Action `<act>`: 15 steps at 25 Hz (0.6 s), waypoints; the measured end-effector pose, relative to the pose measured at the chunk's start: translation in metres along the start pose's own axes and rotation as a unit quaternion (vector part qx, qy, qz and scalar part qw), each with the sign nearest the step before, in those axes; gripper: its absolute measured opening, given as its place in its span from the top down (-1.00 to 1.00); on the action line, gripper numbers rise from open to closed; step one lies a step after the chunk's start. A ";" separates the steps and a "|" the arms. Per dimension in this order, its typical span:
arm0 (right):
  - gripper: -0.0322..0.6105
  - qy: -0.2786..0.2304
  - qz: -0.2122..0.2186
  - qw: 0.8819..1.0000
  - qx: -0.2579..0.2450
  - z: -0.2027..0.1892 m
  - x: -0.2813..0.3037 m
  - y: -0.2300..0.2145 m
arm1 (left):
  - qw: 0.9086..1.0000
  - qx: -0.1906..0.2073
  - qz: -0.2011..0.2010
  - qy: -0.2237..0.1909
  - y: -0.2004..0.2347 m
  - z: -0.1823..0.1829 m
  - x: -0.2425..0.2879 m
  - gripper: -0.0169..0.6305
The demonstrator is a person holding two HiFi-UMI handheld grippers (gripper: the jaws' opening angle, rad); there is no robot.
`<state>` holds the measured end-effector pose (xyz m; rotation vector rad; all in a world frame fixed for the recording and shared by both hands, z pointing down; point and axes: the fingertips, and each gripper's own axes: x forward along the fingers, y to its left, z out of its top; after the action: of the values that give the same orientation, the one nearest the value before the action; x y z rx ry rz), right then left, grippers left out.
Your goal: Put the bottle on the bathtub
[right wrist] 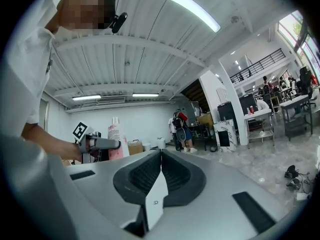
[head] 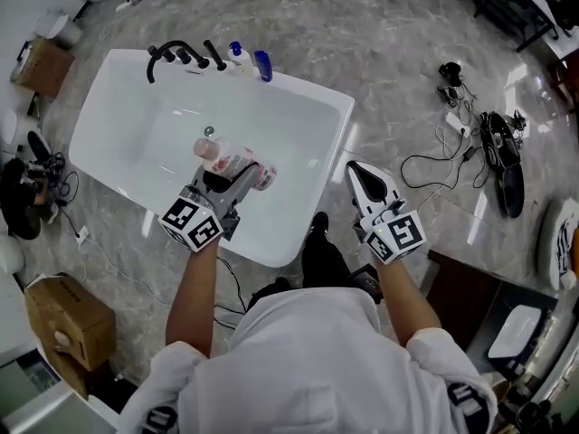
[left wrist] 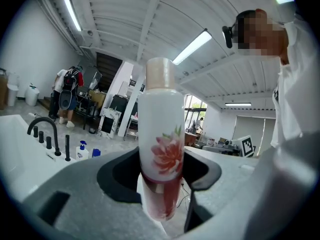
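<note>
Bottle (head: 231, 159) held over bathtub (head: 336, 116)
Left gripper (head: 240, 177) clamped on the bottle, frame centre; right gripper (head: 357, 172) jaws together, empty.

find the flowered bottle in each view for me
Head view: bottle centre-left, over the bathtub, in the left tongs.
Left gripper view: bottle dead centre, upright between the tongs.
Right gripper view: bottle small, at left.
Landmark: black faucet, on the bathtub's far rim in head view, lower left in left gripper view; not in the right one.
</note>
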<state>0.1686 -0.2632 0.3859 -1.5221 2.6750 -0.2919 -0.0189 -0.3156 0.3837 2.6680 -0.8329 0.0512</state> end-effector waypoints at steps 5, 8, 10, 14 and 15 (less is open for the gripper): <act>0.86 -0.003 -0.005 1.000 -0.006 0.003 0.031 -0.047 | 1.000 0.015 0.013 0.010 0.020 0.006 0.044 0.22; 0.86 -0.005 -0.007 1.000 -0.016 0.004 0.049 -0.074 | 0.999 0.021 0.024 0.013 0.032 0.006 0.070 0.22; 0.86 -0.008 -0.008 1.000 -0.022 0.005 0.061 -0.093 | 0.999 0.024 0.031 0.016 0.040 0.005 0.089 0.22; 0.86 -0.014 -0.010 0.999 -0.030 0.001 0.088 -0.122 | 0.998 0.031 0.045 0.025 0.062 -0.006 0.123 0.22; 0.86 -0.015 -0.009 0.999 -0.029 -0.001 0.095 -0.129 | 0.998 0.034 0.047 0.029 0.067 -0.010 0.131 0.22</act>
<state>0.2292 -0.4083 0.4163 -1.5524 2.6707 -0.1934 0.0530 -0.4357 0.4318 2.6749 -0.9527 0.1819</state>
